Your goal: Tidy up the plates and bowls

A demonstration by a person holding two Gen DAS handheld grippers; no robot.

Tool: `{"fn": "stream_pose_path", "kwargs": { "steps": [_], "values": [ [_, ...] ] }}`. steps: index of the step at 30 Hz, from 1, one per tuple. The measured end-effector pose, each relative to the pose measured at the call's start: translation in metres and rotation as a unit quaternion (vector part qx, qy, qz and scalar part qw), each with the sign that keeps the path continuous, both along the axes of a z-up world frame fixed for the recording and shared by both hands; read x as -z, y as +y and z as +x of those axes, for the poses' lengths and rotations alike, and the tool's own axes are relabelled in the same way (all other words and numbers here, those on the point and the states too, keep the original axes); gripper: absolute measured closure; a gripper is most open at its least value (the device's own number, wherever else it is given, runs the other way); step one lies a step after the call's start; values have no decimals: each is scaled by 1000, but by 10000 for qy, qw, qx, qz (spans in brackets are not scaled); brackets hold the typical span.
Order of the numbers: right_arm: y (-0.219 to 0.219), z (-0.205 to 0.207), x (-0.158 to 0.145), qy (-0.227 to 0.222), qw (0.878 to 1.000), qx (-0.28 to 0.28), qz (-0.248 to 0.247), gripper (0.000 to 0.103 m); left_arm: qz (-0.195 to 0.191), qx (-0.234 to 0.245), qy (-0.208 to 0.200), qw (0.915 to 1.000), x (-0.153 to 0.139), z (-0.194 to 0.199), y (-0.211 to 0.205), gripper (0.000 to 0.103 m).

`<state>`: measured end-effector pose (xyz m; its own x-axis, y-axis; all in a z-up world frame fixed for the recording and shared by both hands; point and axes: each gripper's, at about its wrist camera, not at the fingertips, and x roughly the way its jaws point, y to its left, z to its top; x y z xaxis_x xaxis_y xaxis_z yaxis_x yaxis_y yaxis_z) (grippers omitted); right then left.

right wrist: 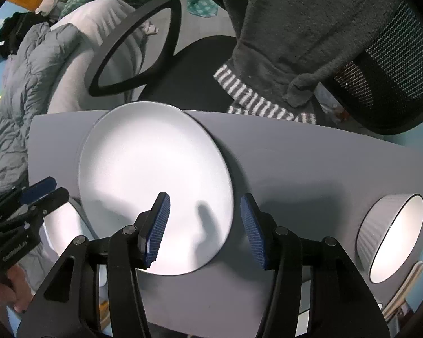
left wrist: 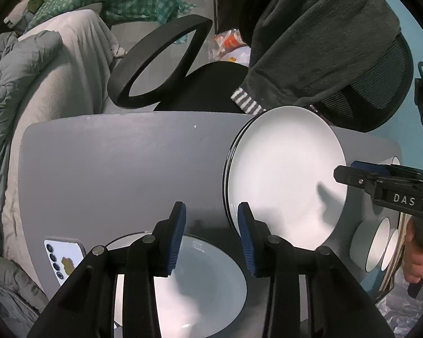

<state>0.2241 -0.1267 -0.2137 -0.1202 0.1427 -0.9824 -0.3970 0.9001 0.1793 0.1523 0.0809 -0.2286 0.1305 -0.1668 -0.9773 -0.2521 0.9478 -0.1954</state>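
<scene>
Blue-padded fingers of the right gripper (right wrist: pixel 204 225) are hanging released over the near rim of the stacked white plates (right wrist: pixel 155 186) on the grey table (right wrist: pixel 310 163). Likely a plate has just been stacked; next comes fetching another dish. The left gripper (left wrist: pixel 211 236), also spread and empty, is hovering above a shallow bowl (left wrist: pixel 208 281). Nesting bowls (right wrist: pixel 392 233) are lying on their side at right, a phone (left wrist: pixel 63 259) at left.

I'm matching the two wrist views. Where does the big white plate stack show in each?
Left wrist: the stack of round white plates sits right of centre, beyond the left tool.
Right wrist: the same stack fills the centre-left.
Shared landmark: the black looped chair armrest.
</scene>
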Motion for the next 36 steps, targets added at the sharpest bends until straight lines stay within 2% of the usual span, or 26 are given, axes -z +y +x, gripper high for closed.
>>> {"fn": "stream_pose_path", "kwargs": {
  "steps": [3, 5, 10, 12, 20, 27, 36],
  "values": [
    [2, -5, -7, -190, 9998, -20, -97, 50, -7, 53, -82, 10000, -8, -6, 0, 63],
    [4, -10, -16, -328, 9994, -43, -99, 50, 42, 105, -169, 9998, -16, -12, -1, 58],
    [8, -23, -40, -711, 9972, -159, -145, 48, 146, 175, -447, 9987, -37, -26, 0, 52],
    [9, -31, -51, -934, 9951, -243, -234, 44, 168, 147, -554, 9982, -46, -31, -1, 52],
    [8, -60, -88, -1500, 9871, -420, -368, 43, 50, 68, -922, 9957, -80, -58, -4, 51],
    [5, -83, -116, -1830, 9815, -431, -372, 42, 317, 222, -1304, 9907, -105, -81, -7, 51],
    [0, -107, -142, -2054, 9780, -289, -210, 40, 696, 287, -1526, 9854, -127, -107, -5, 48]
  ]
}}
